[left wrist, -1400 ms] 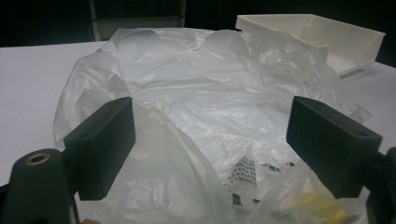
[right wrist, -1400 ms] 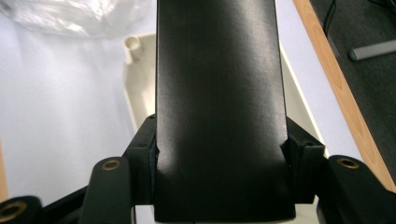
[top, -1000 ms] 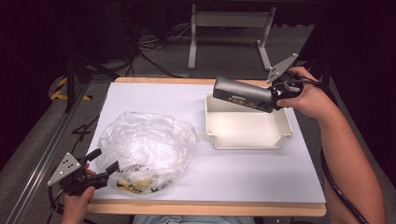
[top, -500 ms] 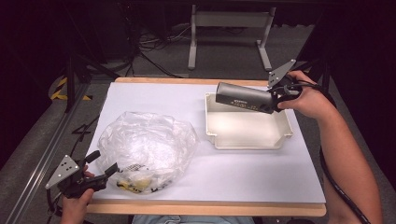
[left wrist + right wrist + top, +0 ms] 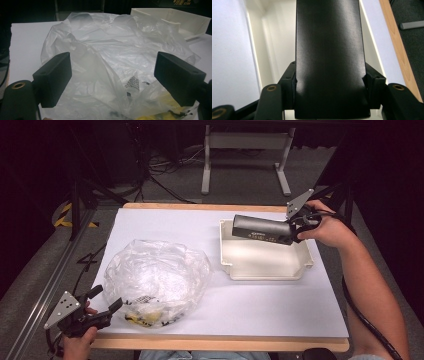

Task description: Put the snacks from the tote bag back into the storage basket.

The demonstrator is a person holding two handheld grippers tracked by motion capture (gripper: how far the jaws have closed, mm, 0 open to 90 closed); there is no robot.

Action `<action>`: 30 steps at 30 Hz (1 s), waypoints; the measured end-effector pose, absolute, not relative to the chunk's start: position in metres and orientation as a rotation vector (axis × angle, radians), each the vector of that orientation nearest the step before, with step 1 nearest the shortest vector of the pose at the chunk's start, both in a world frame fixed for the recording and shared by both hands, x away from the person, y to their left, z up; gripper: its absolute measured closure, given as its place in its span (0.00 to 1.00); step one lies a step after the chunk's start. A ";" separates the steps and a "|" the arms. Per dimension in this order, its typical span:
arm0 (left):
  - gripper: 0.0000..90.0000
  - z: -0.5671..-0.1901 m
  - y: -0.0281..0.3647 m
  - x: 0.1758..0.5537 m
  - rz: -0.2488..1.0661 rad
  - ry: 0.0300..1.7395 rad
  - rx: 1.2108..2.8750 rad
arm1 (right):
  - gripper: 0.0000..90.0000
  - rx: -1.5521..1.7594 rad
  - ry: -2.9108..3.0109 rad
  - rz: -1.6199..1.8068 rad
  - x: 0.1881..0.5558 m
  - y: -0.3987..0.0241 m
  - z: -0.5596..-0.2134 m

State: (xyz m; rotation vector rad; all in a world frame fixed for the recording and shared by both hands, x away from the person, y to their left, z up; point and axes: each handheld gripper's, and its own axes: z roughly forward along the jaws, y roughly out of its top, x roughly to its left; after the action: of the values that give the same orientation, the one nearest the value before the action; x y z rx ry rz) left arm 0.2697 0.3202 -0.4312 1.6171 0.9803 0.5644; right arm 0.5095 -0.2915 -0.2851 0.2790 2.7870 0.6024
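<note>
A long black box (image 5: 261, 229) hangs level over the far part of the cream tray (image 5: 300, 268), and my right gripper (image 5: 295, 227) is shut on its right end. In the right gripper view the black box (image 5: 329, 57) runs away from me between the jaws, above the tray (image 5: 269, 37). A crumpled clear plastic bag (image 5: 159, 279) lies at the front left of the white table sheet, with yellow and black printed items inside near its front edge. My left gripper (image 5: 106, 300) stands open just left of the bag's front corner. The bag (image 5: 110, 62) spreads out beyond its wide-apart jaws.
The white sheet (image 5: 260, 310) covers the table, with a wooden edge (image 5: 220, 342) along the front. A metal stand (image 5: 245, 155) is on the floor beyond the table. Dark rails and cables run along the left side (image 5: 75, 235).
My right gripper has carried the black box slightly to the right and a little farther back over the tray. The left gripper and the bag have stayed where they were.
</note>
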 end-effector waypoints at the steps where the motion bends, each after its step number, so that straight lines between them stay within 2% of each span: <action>1: 0.17 -0.432 0.320 0.269 0.570 0.984 1.608 | 0.48 0.276 2.796 0.592 0.510 -0.292 -0.287; 30: 0.17 -0.434 0.316 0.268 0.612 0.991 1.659 | 0.48 0.308 2.910 0.459 0.518 -0.298 -0.337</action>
State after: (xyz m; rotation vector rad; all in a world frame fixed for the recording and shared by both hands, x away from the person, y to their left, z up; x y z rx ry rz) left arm 0.2680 0.3161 -0.4338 1.6593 0.9909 0.6119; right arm 0.5180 -0.2981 -0.3374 0.3078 2.9104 0.4591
